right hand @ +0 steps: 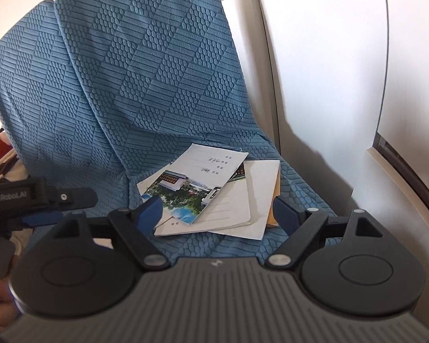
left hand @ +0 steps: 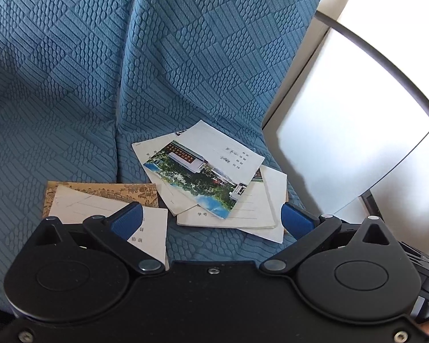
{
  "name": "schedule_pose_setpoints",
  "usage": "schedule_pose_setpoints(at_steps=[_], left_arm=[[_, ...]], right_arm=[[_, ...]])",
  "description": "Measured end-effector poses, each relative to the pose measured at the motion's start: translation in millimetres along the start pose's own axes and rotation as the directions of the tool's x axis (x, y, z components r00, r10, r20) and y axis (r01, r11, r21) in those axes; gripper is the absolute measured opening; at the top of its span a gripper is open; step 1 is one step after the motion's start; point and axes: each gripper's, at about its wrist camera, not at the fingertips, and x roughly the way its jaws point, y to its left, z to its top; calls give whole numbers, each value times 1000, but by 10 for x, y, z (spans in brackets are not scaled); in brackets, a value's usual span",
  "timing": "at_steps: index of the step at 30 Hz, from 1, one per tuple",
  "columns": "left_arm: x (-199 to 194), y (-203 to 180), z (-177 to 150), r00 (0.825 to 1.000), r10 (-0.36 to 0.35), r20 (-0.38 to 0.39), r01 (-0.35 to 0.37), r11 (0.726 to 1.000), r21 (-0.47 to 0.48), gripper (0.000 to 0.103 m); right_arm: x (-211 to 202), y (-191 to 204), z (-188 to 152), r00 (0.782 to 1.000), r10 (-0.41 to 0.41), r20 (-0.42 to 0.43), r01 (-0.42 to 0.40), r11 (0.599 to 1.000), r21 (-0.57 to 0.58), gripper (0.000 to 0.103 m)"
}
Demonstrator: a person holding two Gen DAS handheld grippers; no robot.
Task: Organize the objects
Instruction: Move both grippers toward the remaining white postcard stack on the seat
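Plainly, step in hand: you were on the approach, both grippers angled down toward the scattered paper with nothing taken up yet.
Left gripper: your jaws stood wide apart and empty; one blue pad hung over the white card, the other just beside the heap's near corner.
Right gripper: your jaws were likewise spread wide and held nothing, framing the near edge of the loose pile.
Task's things: the photo postcard lay on top of a heap of lined notebooks, all skewed over one another; apart from them, to the left, the white card lay on a tan illustrated card.
Next move, as I judge it: you needed a thin pinch on an exposed edge, probably the postcard's free corner, since flat sheets on soft cloth give little to bite on.
Risk, as I judge it: closing too deep could have gathered the cover or dragged the sheets beneath.
Surface: a sofa seat under a blue embossed cover, quilted in blocks of ovals and bars.
Room: a pale wall and a dark curved rail stood to the right; patterned bedding showed at the far left.
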Motion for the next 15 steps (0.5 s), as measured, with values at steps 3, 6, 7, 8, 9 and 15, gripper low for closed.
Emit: schedule_pose_setpoints(at_steps=[3,6,7,8,9,15], left_arm=[[177,40,72,1000,8,-15,-8,1000,9,103],[361,85,149,999,12,-35,-12,1000,17,103],[426,98,173,999,12,-42,-12,1000,19,103],[490,119,199,999,11,-48,-10,1000,20,103],[554,137,226,998,11,-54,-10,1000,21,103],[980,301,372,996,13,-92,-11,1000,24,103]], right_arm=[[164,7,16,1000,8,-22,-8,1000,13,85],[331,26,43,999,13,-44,-13,1000,17,85],[382,28,51,999,13,-49,-12,1000,20,85],[438,26,58,998,14,-54,-13,1000,22,85],[497,26,66,998,14,-59,-12,1000,25,85],[860,-13,90,996,22,-86,-17,999,50,85]])
